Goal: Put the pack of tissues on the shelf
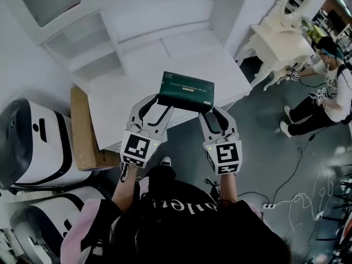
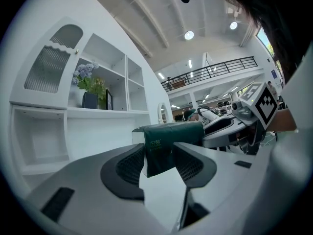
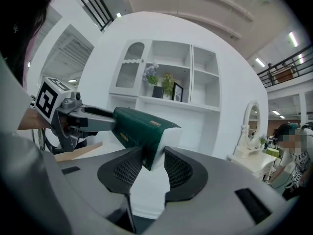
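Head view: my left tongs [image 1: 158, 104] grip the left end of the green pack of tissues [image 1: 187, 91] and my right tongs [image 1: 213, 113] grip its right end. The pack hangs level in the air between them, over the front edge of the white worktop [image 1: 181, 59]. Right gripper view shows the shelf [image 3: 195, 106] beyond, carrying flowers [image 3: 150, 74] and a frame [image 3: 177, 92]

Tissue pack [image 1: 186, 91] before shelves [image 1: 80, 51] — vanity [image 1: 278, 37] at right.

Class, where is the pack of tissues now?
Centre of the head view: the pack of tissues is gripped between the left tongs and right tongs, over the near edge of the white counter.
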